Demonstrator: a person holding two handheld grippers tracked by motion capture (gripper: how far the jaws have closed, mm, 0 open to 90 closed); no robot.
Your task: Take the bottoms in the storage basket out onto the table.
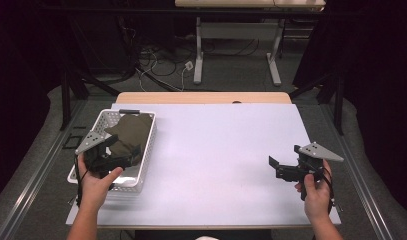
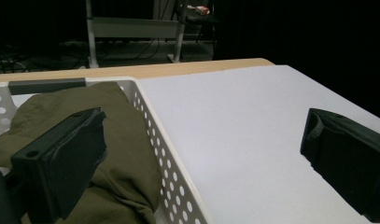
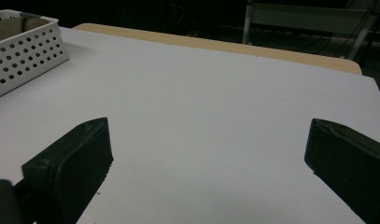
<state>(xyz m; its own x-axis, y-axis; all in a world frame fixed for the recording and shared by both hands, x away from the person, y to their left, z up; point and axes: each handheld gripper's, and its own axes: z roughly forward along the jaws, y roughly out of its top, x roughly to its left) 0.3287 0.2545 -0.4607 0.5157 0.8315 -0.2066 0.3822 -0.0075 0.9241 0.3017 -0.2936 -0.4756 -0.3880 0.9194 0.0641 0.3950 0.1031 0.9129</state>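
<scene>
Room: dark walls on all sides, cables on the floor and a second table's legs beyond the far edge.
Surface: white table (image 1: 216,150) with a strip of bare wood along its far edge.
Basket: white basket (image 1: 147,150) with punched holes in its walls, standing at the left edge of the table, nearer the front than the back.
Cloth: olive cloth (image 1: 131,132) bunched up inside the basket, filling its far half and rising to about the rim; in the left gripper view the cloth (image 2: 117,140) lies against the basket wall (image 2: 173,177).
Progress: the cloth sits wholly in the basket, so putting it away looks done; if the job is to take it out, nothing has started. The pictures do not settle which.
Left gripper (image 1: 122,152): held over the near part of the basket, jaws spread wide and released. One jaw hangs above the cloth, the other out over the bare table past the basket wall. Whether that jaw brushes the cloth cannot be told; nothing is pinched.
Right gripper (image 1: 275,166): near the right front corner of the table, well apart from the basket, jaws wide and holding nothing, with bare table under them.
</scene>
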